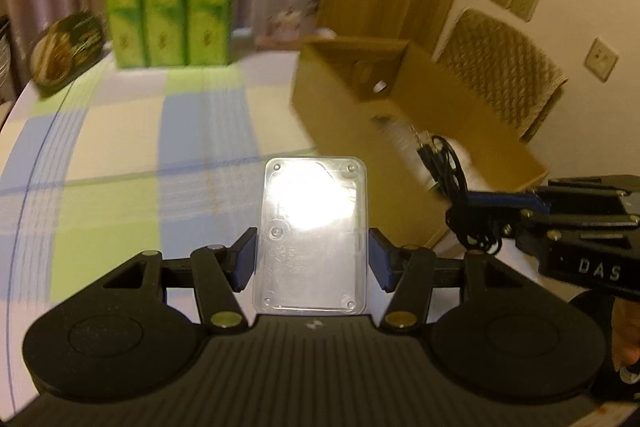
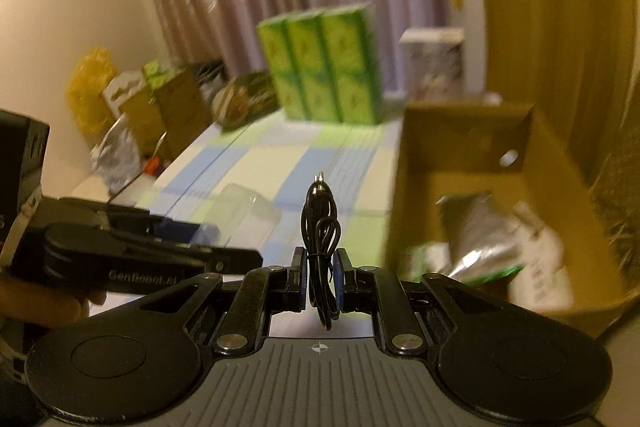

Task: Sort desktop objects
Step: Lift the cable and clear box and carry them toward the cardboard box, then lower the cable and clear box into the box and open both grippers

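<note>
My left gripper is shut on a clear plastic case, held flat above the checked tablecloth; the same case shows at the left of the right wrist view. My right gripper is shut on a coiled black cable, whose plug end sticks up and forward. In the left wrist view the right gripper comes in from the right with the cable hanging by the near corner of the open cardboard box. The box holds a silver pouch and other packets.
A green carton stack stands at the table's far side, with a round tin to its left and a white box behind. A wicker chair stands beyond the cardboard box. Bags and boxes line the wall at left.
</note>
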A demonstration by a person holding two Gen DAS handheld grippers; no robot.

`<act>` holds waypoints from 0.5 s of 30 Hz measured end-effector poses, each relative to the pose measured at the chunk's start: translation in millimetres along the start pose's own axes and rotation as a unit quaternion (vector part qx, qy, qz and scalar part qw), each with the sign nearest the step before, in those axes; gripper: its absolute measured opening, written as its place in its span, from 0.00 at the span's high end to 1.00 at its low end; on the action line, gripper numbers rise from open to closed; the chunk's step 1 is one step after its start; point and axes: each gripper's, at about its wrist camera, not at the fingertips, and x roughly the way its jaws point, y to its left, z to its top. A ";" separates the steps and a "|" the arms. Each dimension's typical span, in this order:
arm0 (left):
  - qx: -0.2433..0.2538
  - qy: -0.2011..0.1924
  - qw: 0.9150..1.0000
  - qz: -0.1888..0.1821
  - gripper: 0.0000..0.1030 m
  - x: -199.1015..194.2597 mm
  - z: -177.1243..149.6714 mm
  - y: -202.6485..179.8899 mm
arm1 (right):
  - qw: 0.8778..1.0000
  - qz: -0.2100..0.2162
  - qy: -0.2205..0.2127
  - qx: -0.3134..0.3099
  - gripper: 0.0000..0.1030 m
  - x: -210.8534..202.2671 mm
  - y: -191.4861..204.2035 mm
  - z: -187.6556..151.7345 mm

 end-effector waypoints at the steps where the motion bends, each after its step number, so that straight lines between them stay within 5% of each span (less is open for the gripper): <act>1: 0.006 -0.003 1.000 -0.009 0.49 2.1 6.9 -6.8 | 1.000 -0.008 -0.006 0.001 0.91 -3.3 -7.4 4.9; 15: 0.034 -0.014 0.998 -0.057 0.49 59.1 70.7 -86.6 | 0.996 -0.082 -0.007 0.029 0.90 -14.6 -113.2 20.5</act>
